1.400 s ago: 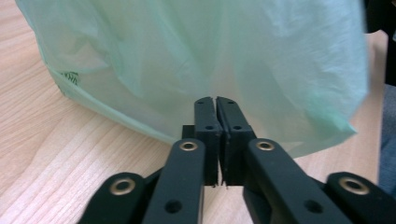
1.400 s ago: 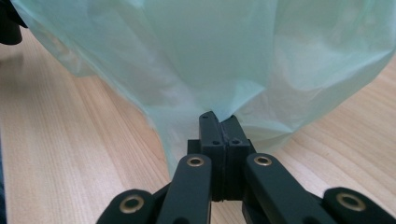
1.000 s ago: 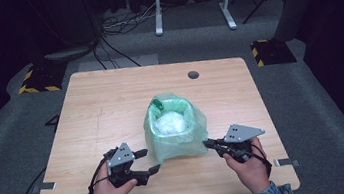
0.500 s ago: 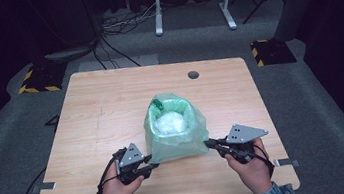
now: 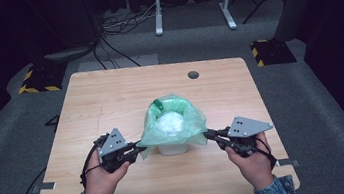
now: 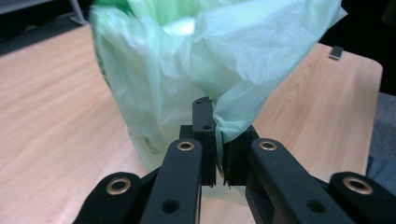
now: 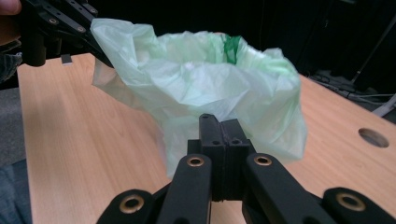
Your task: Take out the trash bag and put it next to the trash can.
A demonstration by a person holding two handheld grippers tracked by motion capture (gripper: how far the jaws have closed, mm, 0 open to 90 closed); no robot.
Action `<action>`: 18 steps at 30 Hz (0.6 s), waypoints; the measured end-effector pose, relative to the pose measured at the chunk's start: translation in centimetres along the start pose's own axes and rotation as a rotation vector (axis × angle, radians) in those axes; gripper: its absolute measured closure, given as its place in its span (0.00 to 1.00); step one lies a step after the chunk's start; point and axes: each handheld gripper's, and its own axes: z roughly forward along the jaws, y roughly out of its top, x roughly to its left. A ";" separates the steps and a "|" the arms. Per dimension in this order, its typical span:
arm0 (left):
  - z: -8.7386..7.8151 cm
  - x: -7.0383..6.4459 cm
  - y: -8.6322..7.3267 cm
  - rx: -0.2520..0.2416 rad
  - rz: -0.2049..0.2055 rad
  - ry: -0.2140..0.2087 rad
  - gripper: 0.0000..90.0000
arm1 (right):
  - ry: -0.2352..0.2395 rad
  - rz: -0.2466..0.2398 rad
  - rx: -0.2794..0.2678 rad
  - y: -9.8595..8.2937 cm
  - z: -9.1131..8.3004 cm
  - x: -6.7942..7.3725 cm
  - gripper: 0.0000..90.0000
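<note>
Near the tabletop's (image 5: 110,100) front edge, the green bag (image 5: 184,125) lines a white container; left gripper (image 5: 139,150) and right gripper (image 5: 208,134) jaws pinch its opposite rim edges, bare wood all around.

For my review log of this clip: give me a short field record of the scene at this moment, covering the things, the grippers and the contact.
surface: wooden table
main thing: green plastic bag lining a small white bin
contents: white crumpled material inside
left gripper: shut on the bag's edge, pulling it outward
right gripper: jaws together at the bag's other side; whether film is caught cannot be told
bag state: mouth open, rim spread
</note>
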 end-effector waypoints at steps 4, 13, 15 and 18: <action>-0.1 1.2 0.9 -0.013 -0.002 0.031 0.92 | -0.013 -0.006 -0.013 0.8 0.0 -0.6 1.00; 0.7 3.9 1.3 -0.013 -0.031 0.087 0.95 | -0.040 0.000 -0.025 1.8 1.3 -2.7 1.00; 0.9 4.3 1.2 -0.005 -0.038 0.091 0.96 | -0.043 0.007 -0.024 1.8 1.5 -2.9 1.00; 1.6 5.4 0.7 0.010 -0.059 0.103 0.98 | -0.046 0.038 -0.018 1.5 2.3 -3.9 1.00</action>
